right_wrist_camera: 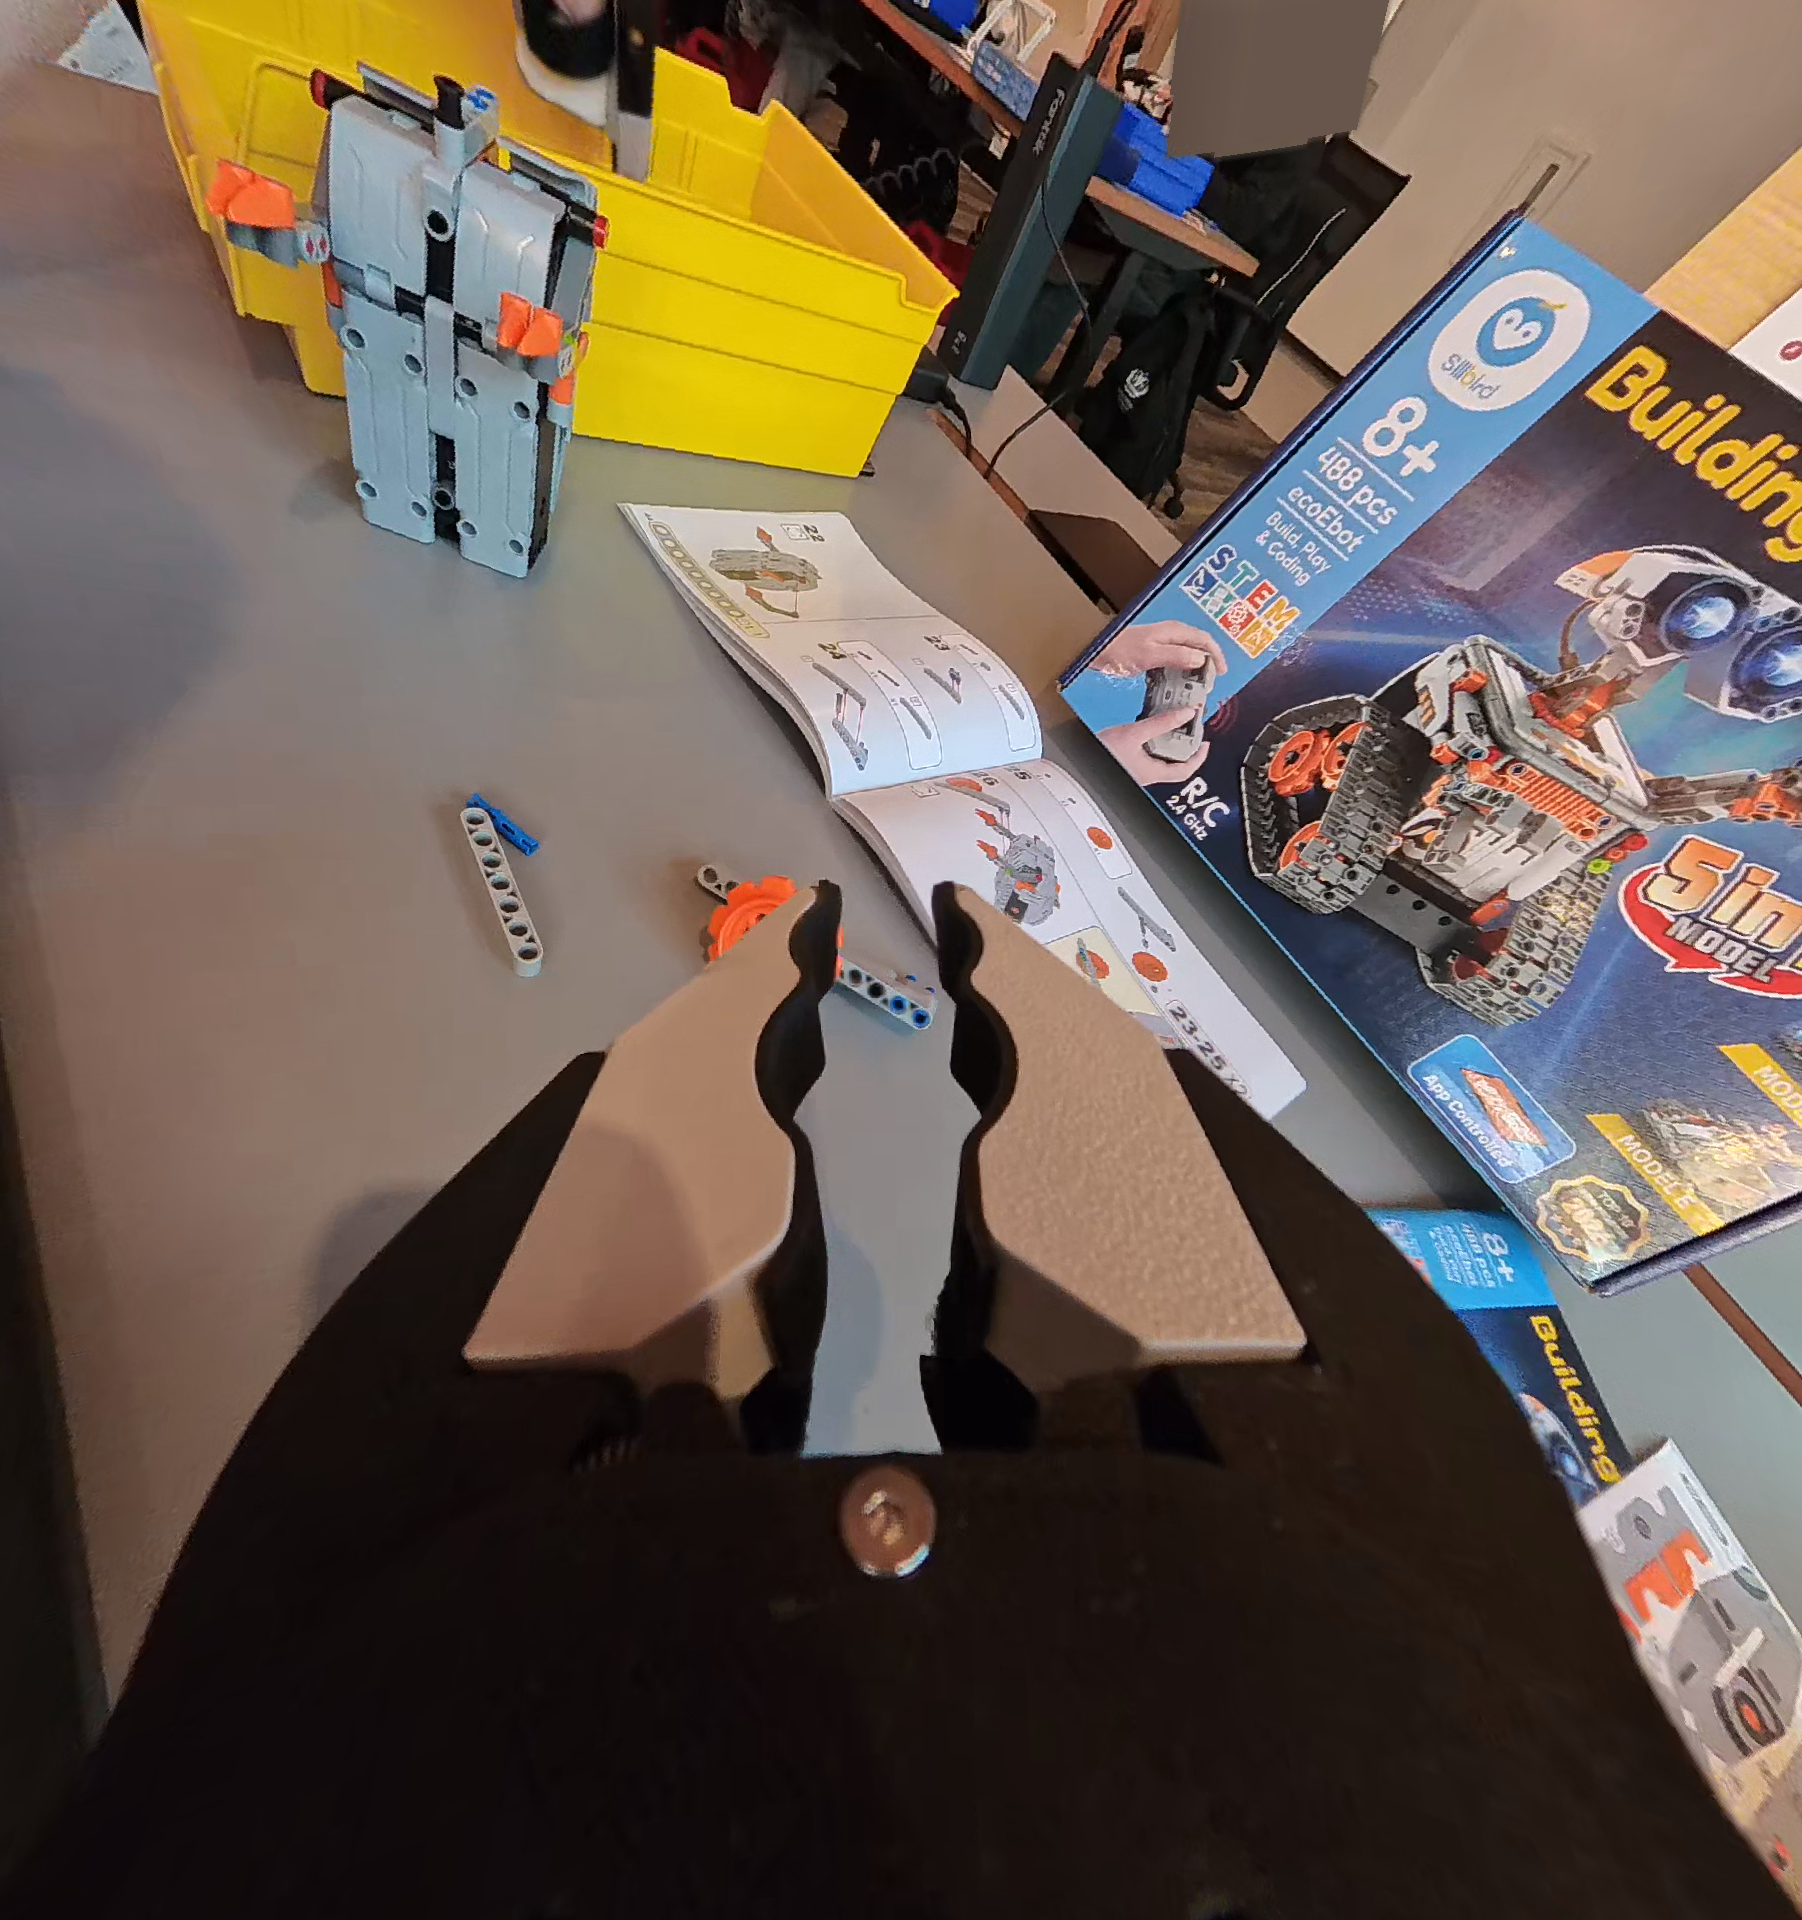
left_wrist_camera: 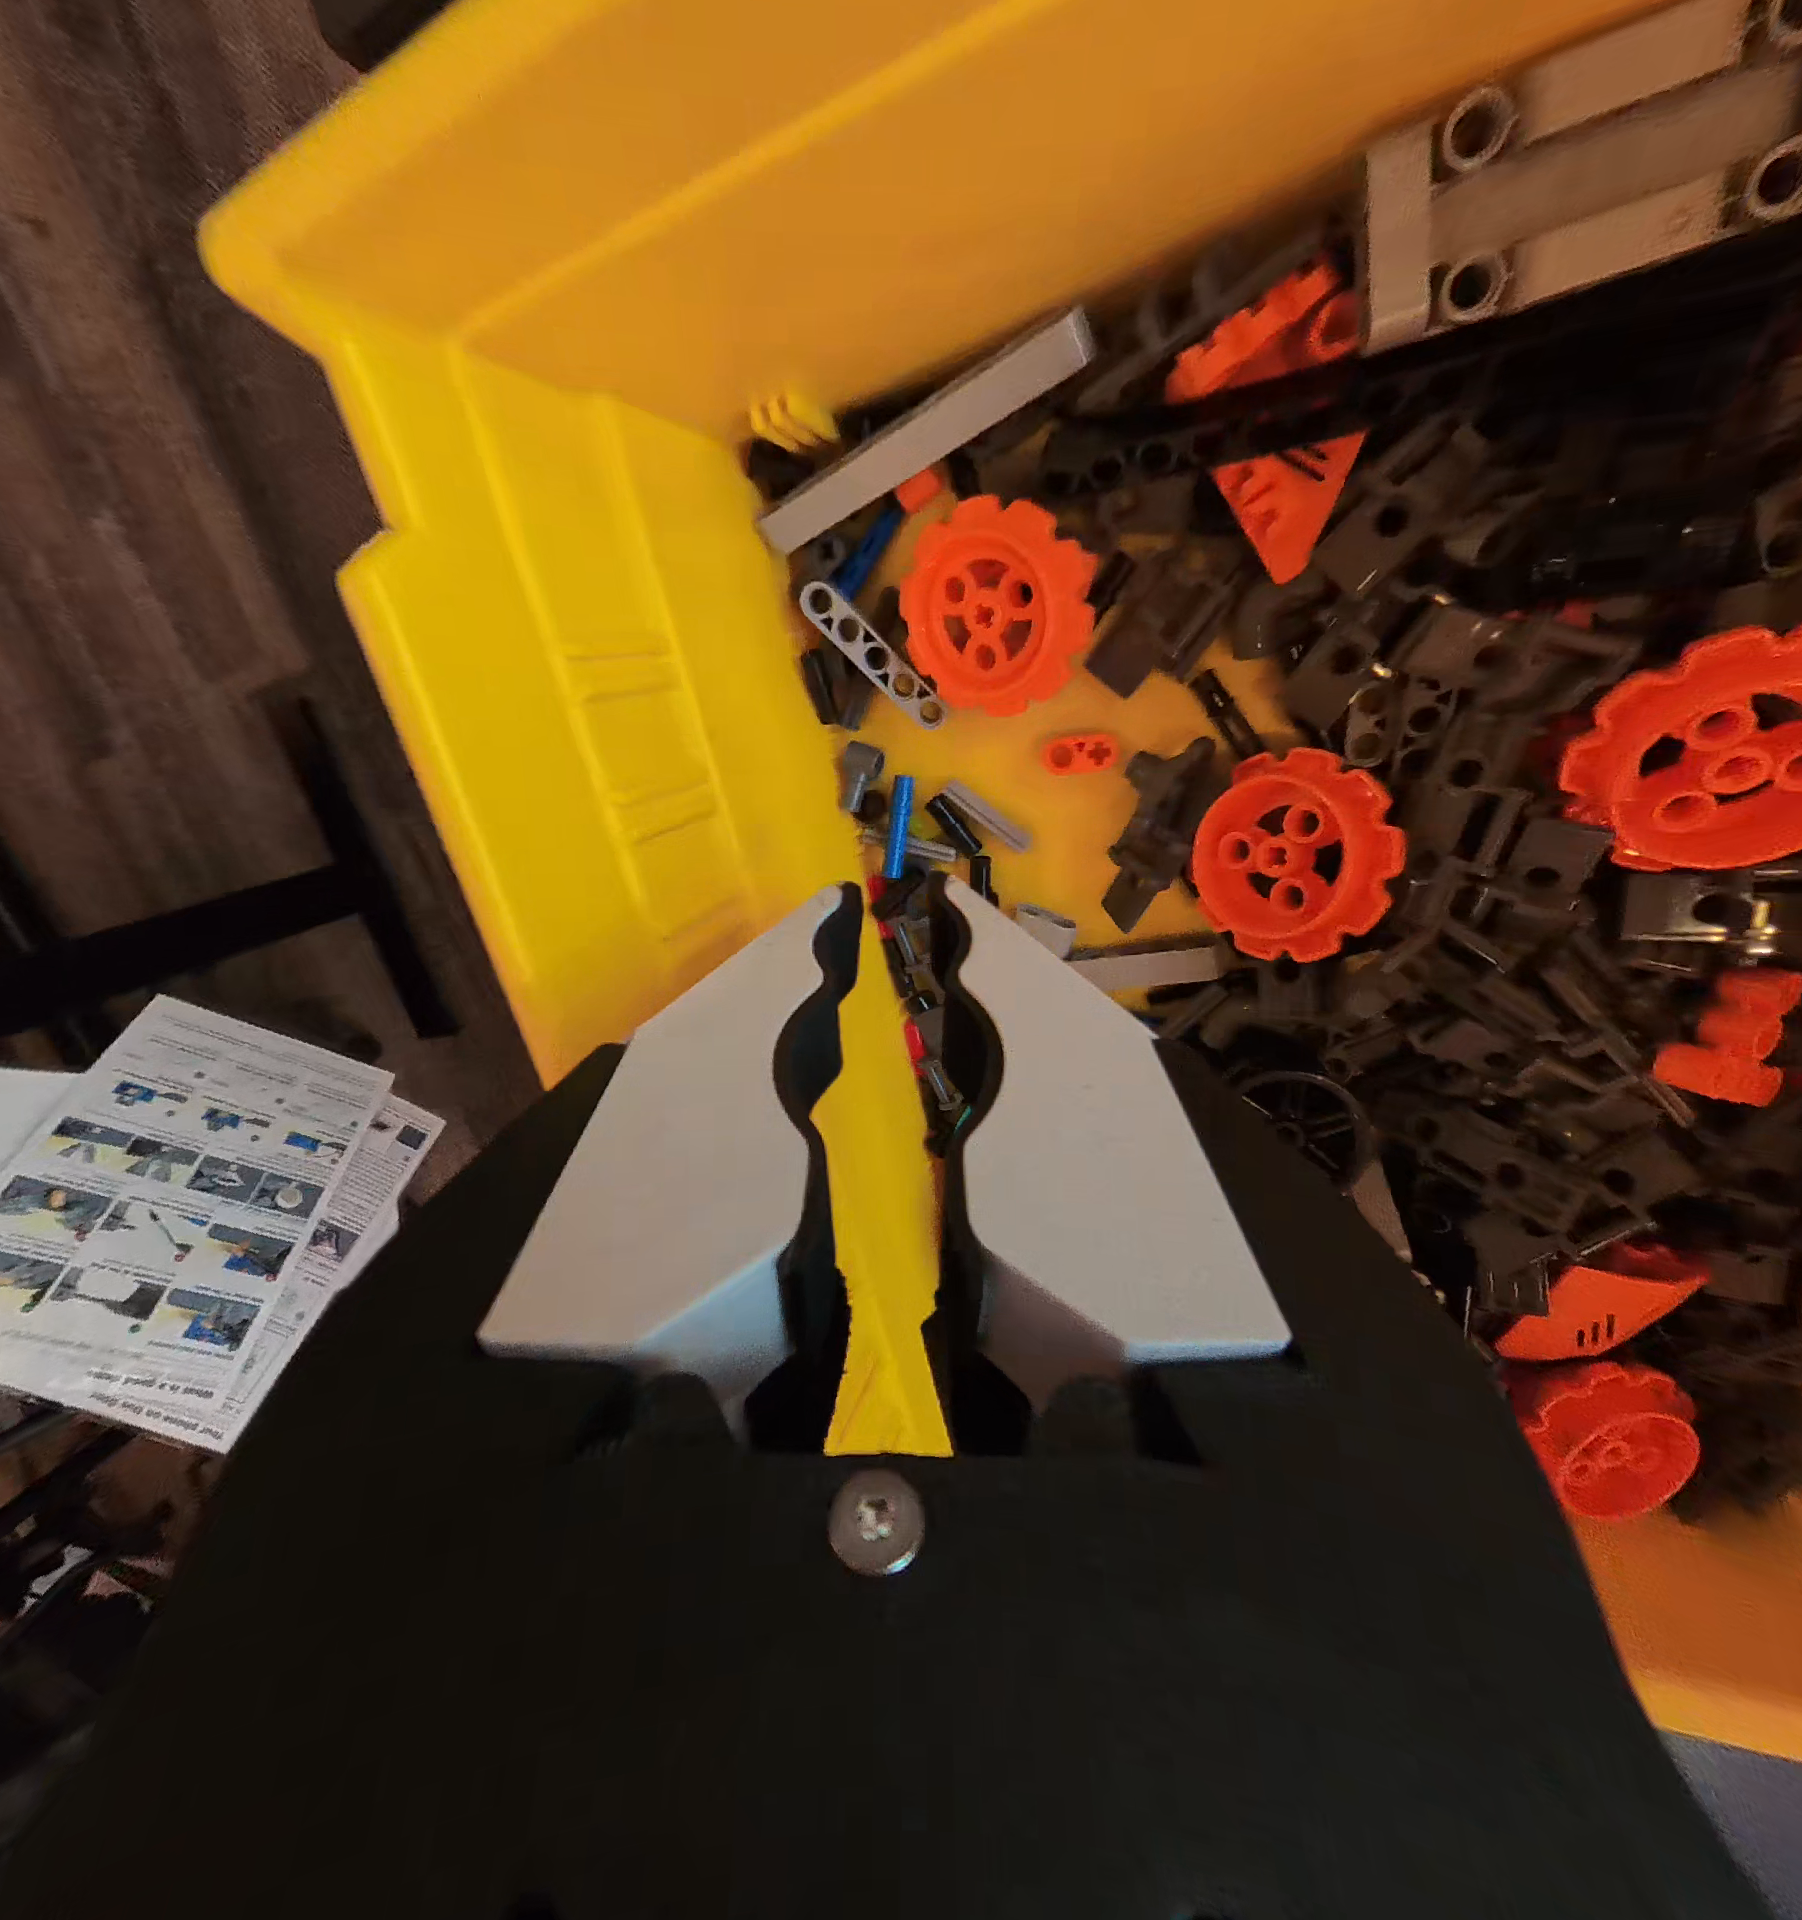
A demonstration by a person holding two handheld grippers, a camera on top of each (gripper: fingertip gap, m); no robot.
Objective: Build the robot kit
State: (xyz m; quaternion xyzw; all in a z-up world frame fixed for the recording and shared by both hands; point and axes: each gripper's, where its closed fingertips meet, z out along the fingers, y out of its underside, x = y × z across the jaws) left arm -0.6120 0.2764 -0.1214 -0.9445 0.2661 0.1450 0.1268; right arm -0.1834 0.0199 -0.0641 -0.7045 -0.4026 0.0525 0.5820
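My left gripper point(left_wrist_camera: 899, 894) hangs over a corner of a yellow bin point(left_wrist_camera: 564, 675), its jaws a narrow gap apart and empty. Just past its tips lie a blue pin point(left_wrist_camera: 899, 826) and small black pins. Orange gears point(left_wrist_camera: 996, 603) point(left_wrist_camera: 1292, 852) lie among dark pieces. My right gripper point(right_wrist_camera: 884, 896) is low over the grey table point(right_wrist_camera: 253, 727), slightly open and empty. Its tips are at an orange gear point(right_wrist_camera: 746, 914) and a short grey beam with blue pins point(right_wrist_camera: 886, 992). A longer grey beam point(right_wrist_camera: 502, 894) lies to the left.
A grey and orange built model point(right_wrist_camera: 440, 343) stands upright against the yellow bin point(right_wrist_camera: 751, 343). An open instruction booklet point(right_wrist_camera: 918, 707) and a big printed box point(right_wrist_camera: 1499, 779) lie to the right. Printed sheets point(left_wrist_camera: 159, 1216) lie beside the bin. A large grey frame piece point(left_wrist_camera: 1562, 197) is in the bin. About 50 cm separates my left fingertips from my right.
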